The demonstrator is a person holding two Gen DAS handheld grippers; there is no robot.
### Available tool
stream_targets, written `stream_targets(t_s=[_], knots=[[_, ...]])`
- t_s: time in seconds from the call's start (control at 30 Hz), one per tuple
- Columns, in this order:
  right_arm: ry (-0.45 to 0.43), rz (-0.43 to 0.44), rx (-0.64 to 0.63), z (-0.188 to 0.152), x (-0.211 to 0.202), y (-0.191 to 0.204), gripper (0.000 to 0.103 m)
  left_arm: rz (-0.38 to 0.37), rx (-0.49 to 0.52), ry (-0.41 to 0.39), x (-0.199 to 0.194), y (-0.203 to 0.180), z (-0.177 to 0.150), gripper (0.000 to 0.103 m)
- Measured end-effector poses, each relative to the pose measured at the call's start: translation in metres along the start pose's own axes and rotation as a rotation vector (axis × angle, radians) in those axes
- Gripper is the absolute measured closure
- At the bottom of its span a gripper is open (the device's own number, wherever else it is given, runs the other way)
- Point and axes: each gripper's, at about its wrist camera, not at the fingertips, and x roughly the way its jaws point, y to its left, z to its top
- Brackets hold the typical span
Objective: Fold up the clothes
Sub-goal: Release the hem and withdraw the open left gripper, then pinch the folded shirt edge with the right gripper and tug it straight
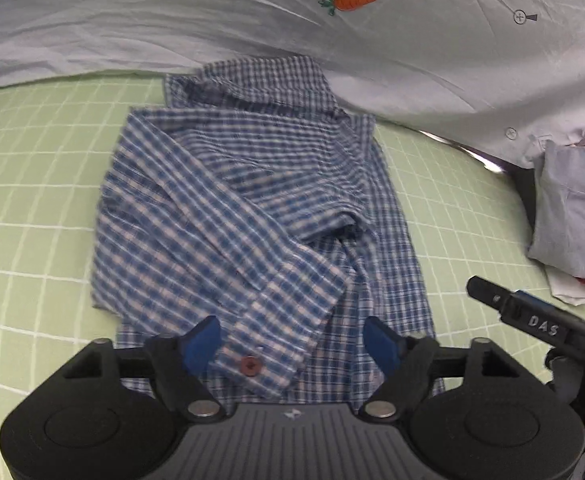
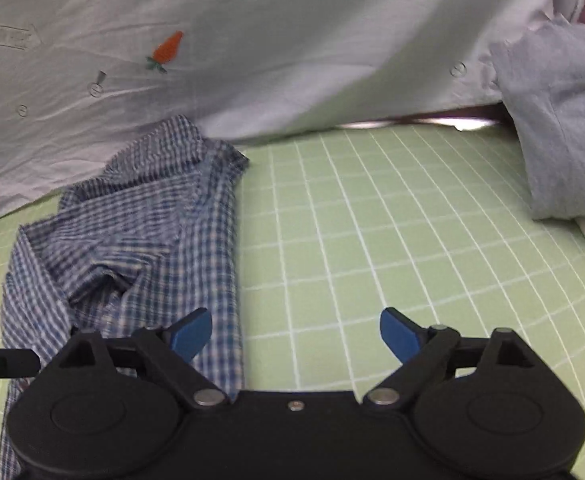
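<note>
- A white sheet point(image 1: 172, 20) printed with carrots is filling the top of both views, and a green gridded mat point(image 1: 32, 200) is spreading across the rest.
- The blue checked shirt point(image 1: 252, 200) is lying in the centre of the left wrist view, with a sleeve folded across the body and its cuff point(image 1: 268, 356) ending at the bottom centre.
- A grey folded garment point(image 2: 564, 128) is sitting at the right edge in both views.
- The left gripper point(image 1: 294, 346) is standing wide open over the cuff, not pinching it.
- The right gripper point(image 2: 296, 336) is also gaping, holding nothing, over the shirt's right edge and bare mat.
- Judging the next fold: taking the hem at both lower corners evenly should be keeping the sleeve tucked.
- Only the left view is showing the cuff's red button point(image 1: 250, 365); the right view is showing more clear mat.
</note>
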Motion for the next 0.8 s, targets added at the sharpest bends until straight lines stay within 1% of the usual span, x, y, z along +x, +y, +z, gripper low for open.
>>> stream_targets(t_s=[0.07,0.1,0.2,0.23,0.3,0.43,0.5,0.63,0.67,0.7,0.73,0.8], knots=[[-0.021,0.053,-0.037,0.007,0.000,0.016,0.010,0.081,-0.027,-0.026,-0.007,0.009,-0.004,0.013],[-0.030,0.081,-0.055,0.010,0.001,0.025,0.010,0.119,-0.053,-0.022,-0.009,0.016,-0.007,0.013],[-0.057,0.165,-0.080,0.015,0.001,0.052,0.012,0.195,-0.137,0.009,-0.010,0.035,-0.011,0.013],[-0.069,0.188,-0.083,0.016,0.000,0.060,0.013,0.205,-0.154,0.009,-0.013,0.039,-0.012,0.013],[-0.086,0.211,-0.088,0.016,0.001,0.077,0.020,0.216,-0.185,0.002,-0.021,0.047,-0.014,0.013],[-0.058,0.321,-0.115,0.012,0.009,0.102,0.029,0.219,-0.150,-0.039,-0.034,0.046,-0.014,0.013],[-0.033,0.352,-0.159,0.008,0.014,0.114,0.030,0.231,-0.135,-0.046,-0.034,0.046,-0.012,0.013],[0.033,0.398,-0.204,-0.002,0.024,0.128,0.031,0.232,-0.179,-0.036,-0.030,0.054,-0.009,0.013],[0.052,0.407,-0.210,-0.004,0.026,0.130,0.040,0.231,-0.187,-0.030,-0.029,0.056,-0.010,0.013],[0.070,0.417,-0.216,-0.007,0.028,0.132,0.055,0.231,-0.188,-0.028,-0.028,0.057,-0.010,0.013],[0.086,0.418,-0.222,-0.009,0.030,0.133,0.062,0.231,-0.184,-0.029,-0.028,0.057,-0.010,0.013],[0.104,0.408,-0.234,-0.012,0.032,0.132,0.097,0.232,-0.172,-0.042,-0.031,0.054,-0.011,0.012]])
